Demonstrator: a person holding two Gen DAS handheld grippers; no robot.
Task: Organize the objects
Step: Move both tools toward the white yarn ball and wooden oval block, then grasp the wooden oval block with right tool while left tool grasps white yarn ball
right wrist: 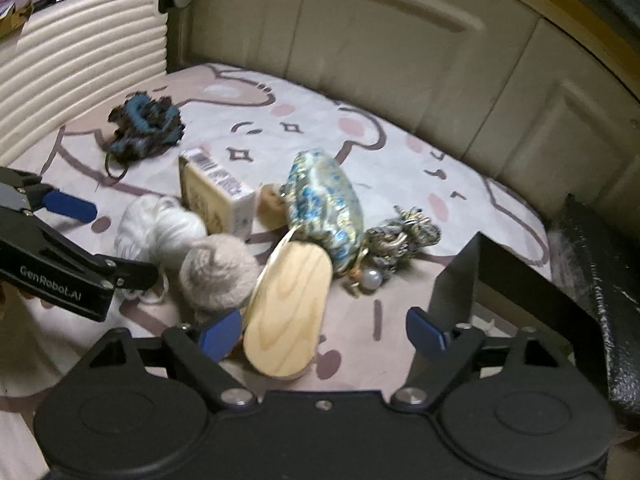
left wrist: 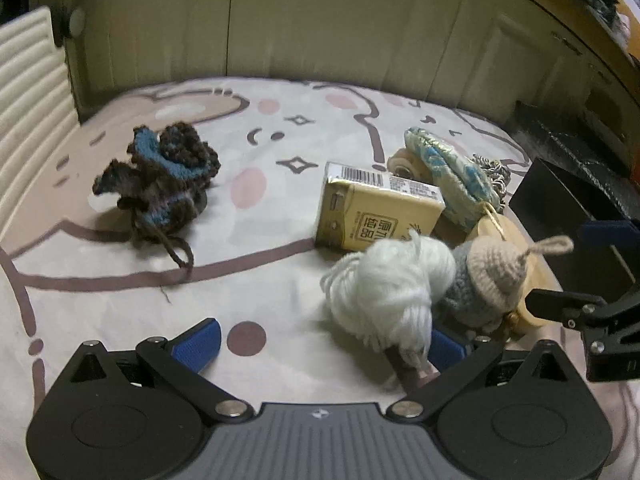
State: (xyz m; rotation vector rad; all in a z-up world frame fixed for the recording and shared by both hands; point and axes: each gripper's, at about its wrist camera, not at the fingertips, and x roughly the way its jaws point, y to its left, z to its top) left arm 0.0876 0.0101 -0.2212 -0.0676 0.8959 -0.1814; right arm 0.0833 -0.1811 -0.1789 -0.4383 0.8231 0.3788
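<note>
On the patterned bedsheet (left wrist: pixel 260 272) lie a brown and blue knitted pouch (left wrist: pixel 160 184), a gold carton (left wrist: pixel 376 212), a blue and gold brocade pouch (left wrist: pixel 448 172), a white yarn tassel (left wrist: pixel 384 292), a grey and beige knitted doll (left wrist: pixel 488 280) and an oval wooden piece (right wrist: pixel 288 312). My left gripper (left wrist: pixel 320 342) is open, low over the sheet, its right finger beside the tassel. My right gripper (right wrist: pixel 322 334) is open around the wooden piece's near end, not gripping it. A braided cord with a pearl (right wrist: pixel 400 240) lies right of the brocade pouch (right wrist: pixel 324 200).
A black open box (right wrist: pixel 516 280) stands at the right edge of the bed. A ribbed cream headboard (right wrist: pixel 80 64) is at the left and beige cabinet doors (left wrist: pixel 320 20) run behind the bed. A small wooden spool (right wrist: pixel 270 206) sits behind the carton (right wrist: pixel 216 196).
</note>
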